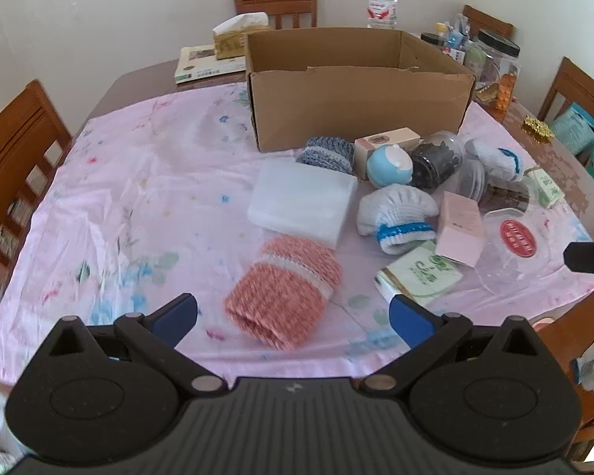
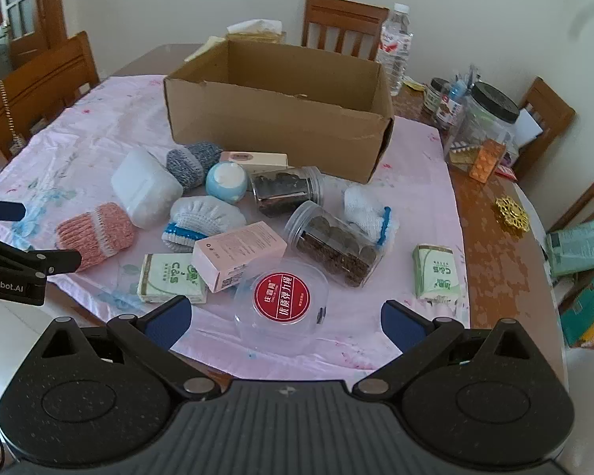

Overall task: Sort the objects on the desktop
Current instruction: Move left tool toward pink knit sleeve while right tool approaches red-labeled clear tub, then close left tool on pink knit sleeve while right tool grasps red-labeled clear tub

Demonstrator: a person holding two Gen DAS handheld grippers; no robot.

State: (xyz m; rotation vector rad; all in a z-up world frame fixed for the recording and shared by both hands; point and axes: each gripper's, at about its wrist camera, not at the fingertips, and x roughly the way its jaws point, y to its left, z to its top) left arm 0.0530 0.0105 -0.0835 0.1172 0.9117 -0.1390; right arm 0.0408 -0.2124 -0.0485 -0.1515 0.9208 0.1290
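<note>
On the left, the left gripper hangs above the near edge of the counter, jaws spread wide and holding nothing; the pink knitted piece lies on the pink floral cloth just ahead, between the two blue fingertips but not touched by them. Just behind it sits a frosted plastic case, and behind that a blue-grey knitted piece rests against the foot of the open cardboard box, which stands at the middle back of the cloth (its inside is hidden from both cameras).

Toward the centre the clutter thickens: a blue-and-white round toy beside a cream carton, a white knitted piece with a blue cuff, a pink carton lying partly on a green tissue pack, and a clear jar of dark contents on its side.

The right gripper hovers over the front edge, jaws likewise released and empty, with a clear round tub with a red label lying between its fingertips, apparently untouched, though the fisheye makes that hard to judge. Further right lie a second jar of dark discs, another white knitted piece and a second green tissue pack. Beyond the cloth, the bare wood holds a black-lidded jar and a water bottle.
</note>
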